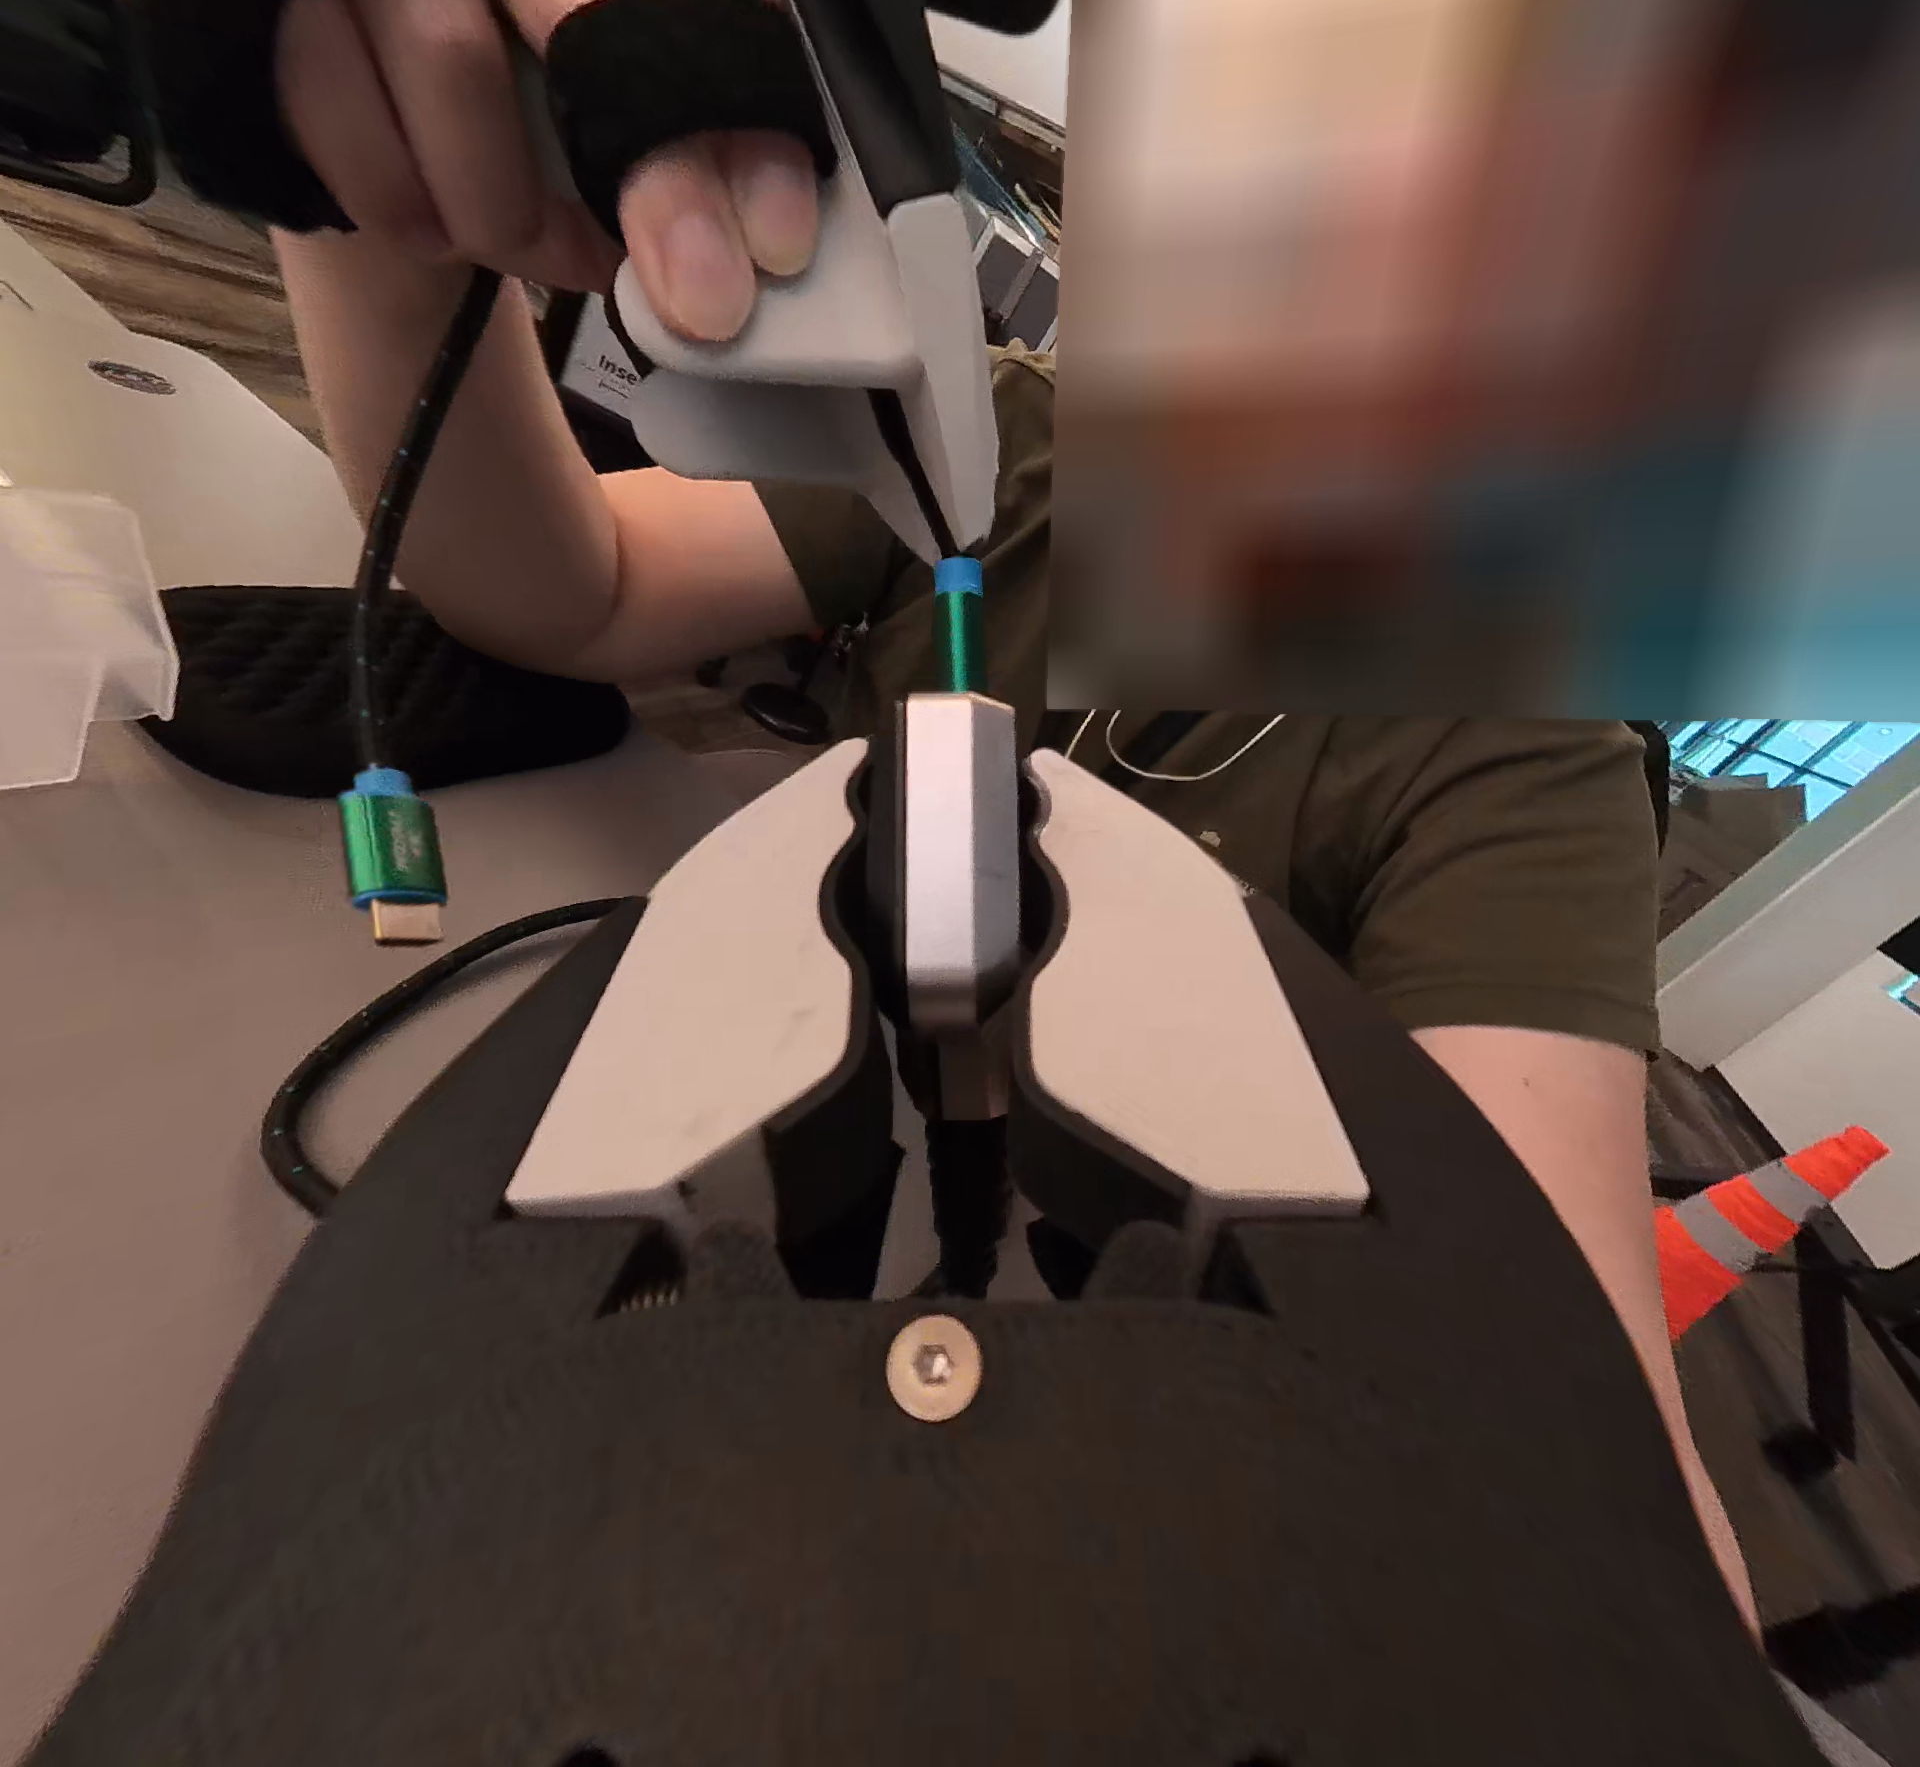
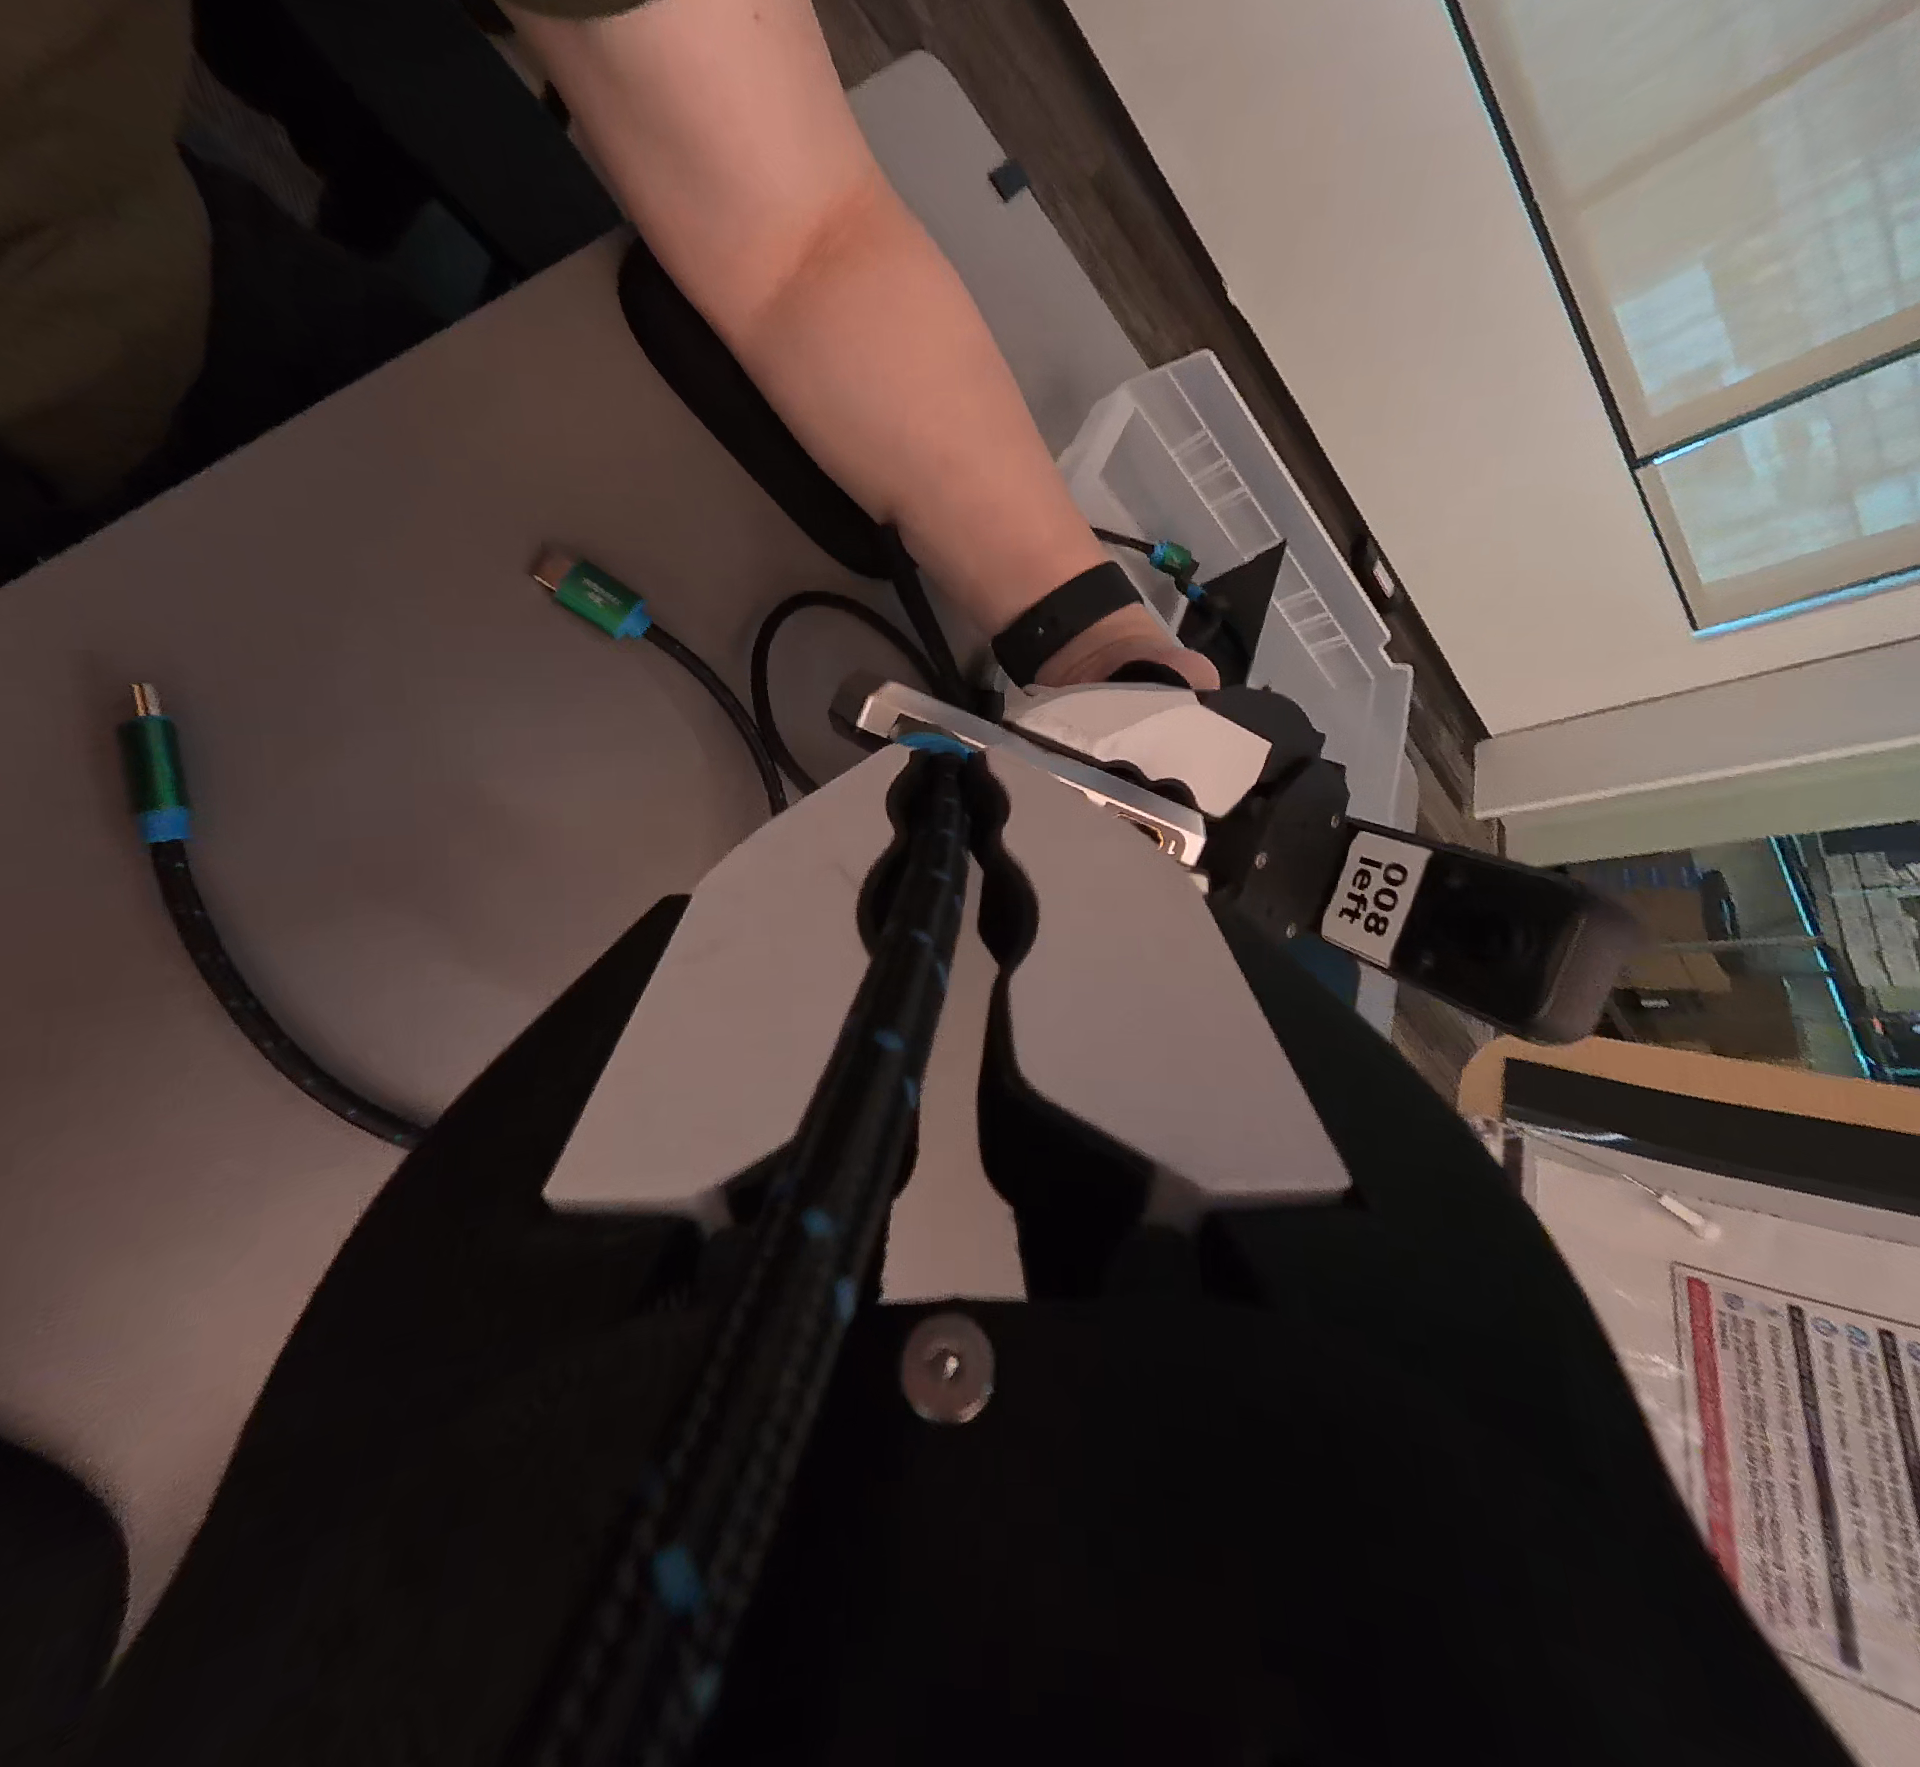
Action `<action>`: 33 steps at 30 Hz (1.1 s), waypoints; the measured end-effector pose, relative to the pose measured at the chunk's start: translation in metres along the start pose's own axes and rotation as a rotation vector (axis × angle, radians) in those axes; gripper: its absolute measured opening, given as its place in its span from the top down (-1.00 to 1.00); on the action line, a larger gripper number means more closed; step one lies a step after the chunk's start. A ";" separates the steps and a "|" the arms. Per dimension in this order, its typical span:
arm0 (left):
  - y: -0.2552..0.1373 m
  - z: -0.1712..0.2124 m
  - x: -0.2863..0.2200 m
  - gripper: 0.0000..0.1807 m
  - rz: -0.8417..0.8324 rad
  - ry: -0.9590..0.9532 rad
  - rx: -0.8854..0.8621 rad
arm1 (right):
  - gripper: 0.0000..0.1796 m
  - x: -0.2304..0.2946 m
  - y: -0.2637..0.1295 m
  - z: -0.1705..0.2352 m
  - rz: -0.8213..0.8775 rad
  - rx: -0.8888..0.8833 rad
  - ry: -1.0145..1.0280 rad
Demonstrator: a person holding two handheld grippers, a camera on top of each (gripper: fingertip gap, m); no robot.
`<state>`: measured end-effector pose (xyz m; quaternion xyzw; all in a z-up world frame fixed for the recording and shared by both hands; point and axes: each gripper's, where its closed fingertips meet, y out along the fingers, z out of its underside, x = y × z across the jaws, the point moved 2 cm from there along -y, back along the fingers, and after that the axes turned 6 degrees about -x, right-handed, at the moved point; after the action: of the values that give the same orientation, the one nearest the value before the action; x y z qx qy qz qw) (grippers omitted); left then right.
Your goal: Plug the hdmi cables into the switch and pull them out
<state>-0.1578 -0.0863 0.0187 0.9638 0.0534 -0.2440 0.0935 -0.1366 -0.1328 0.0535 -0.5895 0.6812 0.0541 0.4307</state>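
My left gripper is shut on the silver HDMI switch and holds it edge-up above the table; a short cable leaves its near end. My right gripper comes down from above, shut on a black braided HDMI cable just behind its green plug with a blue collar. The plug's tip meets the switch's far edge; how deep it sits is hidden. In the right wrist view, my right gripper pinches the cable against the switch, held by the left gripper.
Two loose green plugs lie on the beige table, one also in the left wrist view. A clear plastic organiser stands behind the left hand. A black pad, an orange cone and a printed sheet lie around.
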 end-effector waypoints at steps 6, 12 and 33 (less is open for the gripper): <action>0.002 0.004 -0.001 0.61 0.065 -0.126 -0.041 | 0.92 0.003 0.000 0.002 -0.028 0.006 0.010; 0.013 0.032 -0.005 0.55 0.085 -0.192 0.129 | 0.91 0.014 0.008 -0.008 -0.094 -0.005 -0.005; 0.013 0.018 -0.004 0.72 0.033 -0.076 0.098 | 0.91 0.013 0.006 -0.010 -0.076 -0.016 -0.062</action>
<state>-0.1673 -0.1034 0.0069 0.9580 0.0218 -0.2811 0.0523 -0.1460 -0.1469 0.0492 -0.6164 0.6444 0.0615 0.4483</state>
